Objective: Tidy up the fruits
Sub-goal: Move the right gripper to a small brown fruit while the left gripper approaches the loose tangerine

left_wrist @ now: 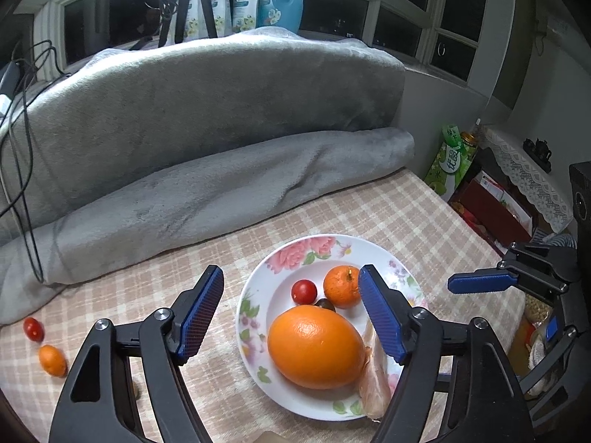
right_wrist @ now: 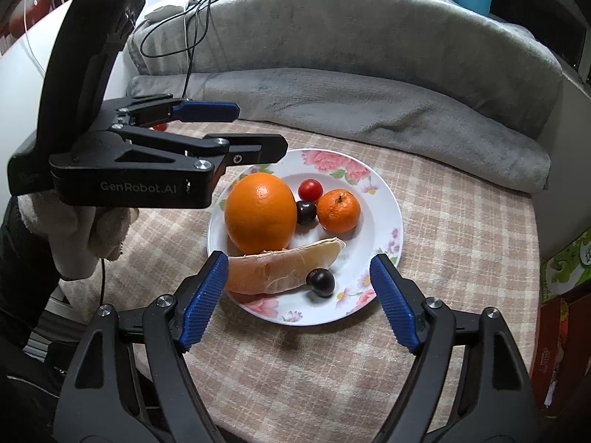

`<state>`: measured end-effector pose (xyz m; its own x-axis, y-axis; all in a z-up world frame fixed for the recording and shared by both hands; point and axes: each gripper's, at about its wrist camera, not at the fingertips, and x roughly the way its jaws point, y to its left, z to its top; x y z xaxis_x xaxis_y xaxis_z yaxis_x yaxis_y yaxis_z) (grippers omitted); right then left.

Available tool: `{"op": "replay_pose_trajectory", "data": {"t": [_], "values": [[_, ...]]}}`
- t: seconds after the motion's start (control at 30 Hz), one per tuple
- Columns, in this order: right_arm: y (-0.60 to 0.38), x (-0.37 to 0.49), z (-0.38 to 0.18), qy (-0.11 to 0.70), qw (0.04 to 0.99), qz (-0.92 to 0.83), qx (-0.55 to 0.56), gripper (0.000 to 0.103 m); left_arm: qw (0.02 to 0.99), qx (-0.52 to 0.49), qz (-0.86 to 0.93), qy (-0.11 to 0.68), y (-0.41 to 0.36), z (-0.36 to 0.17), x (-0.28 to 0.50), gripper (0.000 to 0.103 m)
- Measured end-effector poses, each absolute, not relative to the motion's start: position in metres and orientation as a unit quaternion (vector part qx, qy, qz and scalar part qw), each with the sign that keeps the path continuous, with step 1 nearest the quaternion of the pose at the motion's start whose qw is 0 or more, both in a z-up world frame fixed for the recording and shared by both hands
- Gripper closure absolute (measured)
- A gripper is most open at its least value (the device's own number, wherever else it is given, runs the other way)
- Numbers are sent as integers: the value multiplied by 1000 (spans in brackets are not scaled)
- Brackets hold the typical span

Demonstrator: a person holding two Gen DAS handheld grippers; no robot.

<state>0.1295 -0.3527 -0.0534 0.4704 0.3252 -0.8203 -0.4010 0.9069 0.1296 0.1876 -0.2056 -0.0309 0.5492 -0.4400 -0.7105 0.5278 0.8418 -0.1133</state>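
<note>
Both grippers, left (left_wrist: pixel 291 310) and right (right_wrist: pixel 299 295), hold their ribbed blue fingers wide, gripping nothing. The glossy floral plate (right_wrist: pixel 388 199) at frame centre carries a dimpled orange (right_wrist: pixel 260 212), mandarin (right_wrist: pixel 338 210), cherry tomato (right_wrist: pixel 310 189), pomelo wedge (right_wrist: pixel 284 267) and 2 dark grapes (right_wrist: pixel 320 282) on the checked cloth-covered bench (right_wrist: pixel 461 258)

Light: dim indoor glow from overhead, my windows (left_wrist: pixel 399 11) black.
Glare: sheen on the orange (right_wrist: pixel 260 212).
Edges: fisheye-bent, dark corners.

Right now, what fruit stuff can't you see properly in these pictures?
- Left wrist view: the pomelo wedge is mostly hidden behind the left tongs, and a dark grape peeks from behind the big orange.
- Right wrist view: a red fruit is hidden behind the left tongs.
</note>
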Motion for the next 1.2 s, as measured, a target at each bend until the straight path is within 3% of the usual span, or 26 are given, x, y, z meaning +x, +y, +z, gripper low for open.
{"op": "replay_pose_trajectory", "data": {"t": [0.33, 0.47, 1.2], "values": [[-347, 126, -51, 467, 856, 220, -19, 21, 882, 57, -274, 380, -200, -27, 183, 28], [-346, 125, -52, 463, 856, 228, -5, 12, 883, 57, -271, 378, -196, -27, 182, 28], [-283, 123, -26, 405, 873, 269, -38, 11, 909, 2, -191, 371, -96, -28, 185, 28]]}}
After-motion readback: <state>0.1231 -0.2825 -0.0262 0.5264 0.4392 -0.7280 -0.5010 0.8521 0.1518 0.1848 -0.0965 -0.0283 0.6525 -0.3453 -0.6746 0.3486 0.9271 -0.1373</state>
